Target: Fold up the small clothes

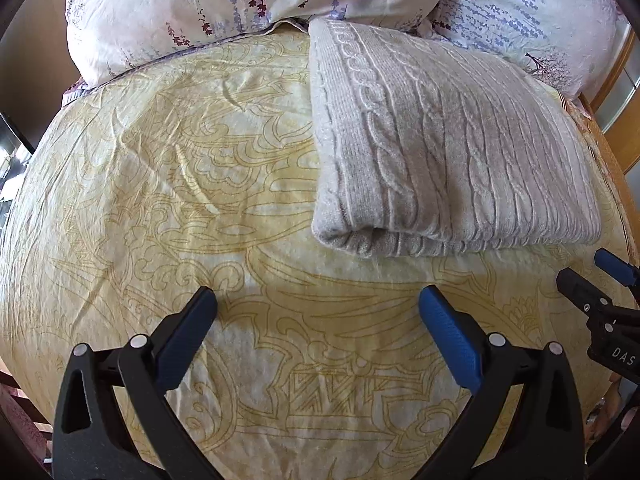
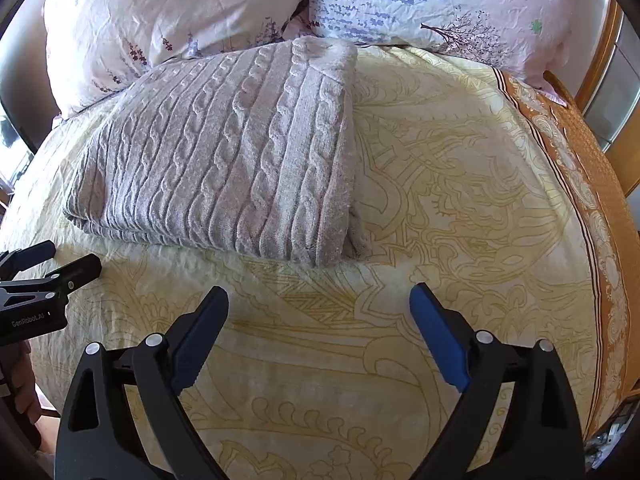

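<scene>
A grey cable-knit sweater (image 1: pixel 448 148) lies folded into a neat rectangle on the yellow patterned bedspread (image 1: pixel 160 184). It also shows in the right wrist view (image 2: pixel 224 152), left of centre. My left gripper (image 1: pixel 318 300) is open and empty, hovering above the bedspread just in front of the sweater's near-left corner. My right gripper (image 2: pixel 319 298) is open and empty, in front of the sweater's near-right corner. Each gripper also shows at the edge of the other's view, the right one (image 1: pixel 592 276) and the left one (image 2: pixel 64 260).
Two floral pillows (image 1: pixel 224 4) (image 2: pixel 432 4) lie at the head of the bed behind the sweater. An orange patterned border (image 2: pixel 588 168) runs along the bed's right side, with a wooden frame (image 2: pixel 600 40) beyond it.
</scene>
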Demonstrator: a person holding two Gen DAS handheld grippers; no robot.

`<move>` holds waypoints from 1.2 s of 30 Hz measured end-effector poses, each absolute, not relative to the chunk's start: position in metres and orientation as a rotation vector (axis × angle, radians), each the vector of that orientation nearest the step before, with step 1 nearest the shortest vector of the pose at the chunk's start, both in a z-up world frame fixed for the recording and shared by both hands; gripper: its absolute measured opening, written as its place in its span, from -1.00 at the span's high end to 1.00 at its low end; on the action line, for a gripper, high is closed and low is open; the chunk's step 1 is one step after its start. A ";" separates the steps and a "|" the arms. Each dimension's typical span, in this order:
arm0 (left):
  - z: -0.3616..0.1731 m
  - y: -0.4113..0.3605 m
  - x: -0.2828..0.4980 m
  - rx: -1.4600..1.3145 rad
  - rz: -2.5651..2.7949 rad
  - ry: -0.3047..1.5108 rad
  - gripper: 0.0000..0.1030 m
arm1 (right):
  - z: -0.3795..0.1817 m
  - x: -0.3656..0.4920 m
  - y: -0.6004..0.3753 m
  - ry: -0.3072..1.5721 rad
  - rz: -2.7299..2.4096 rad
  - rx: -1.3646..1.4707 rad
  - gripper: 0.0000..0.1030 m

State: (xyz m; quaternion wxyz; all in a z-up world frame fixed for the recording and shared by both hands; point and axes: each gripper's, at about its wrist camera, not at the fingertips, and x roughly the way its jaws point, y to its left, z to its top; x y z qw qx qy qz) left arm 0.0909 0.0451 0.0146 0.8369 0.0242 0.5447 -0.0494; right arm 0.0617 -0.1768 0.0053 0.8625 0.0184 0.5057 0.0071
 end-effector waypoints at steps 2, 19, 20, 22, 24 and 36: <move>0.014 0.044 0.092 0.055 -0.096 1.163 -0.96 | 0.004 0.063 -0.175 1.074 0.015 0.033 -0.84; 0.011 0.042 0.099 0.059 -0.061 1.192 -0.97 | -0.001 0.068 -0.172 1.126 0.007 0.023 -0.97; 0.010 0.042 0.100 0.060 -0.062 1.193 -0.97 | -0.001 0.069 -0.172 1.128 0.006 0.024 -0.97; 0.010 0.042 0.102 0.061 -0.063 1.200 -0.97 | -0.001 0.070 -0.172 1.132 0.002 0.026 -0.97; 0.009 0.041 0.105 0.064 -0.065 1.210 -0.97 | -0.001 0.073 -0.173 1.148 -0.005 0.033 -0.97; 0.007 0.035 0.129 0.074 -0.070 1.317 -0.97 | 0.000 0.102 -0.175 1.299 -0.052 0.063 -0.97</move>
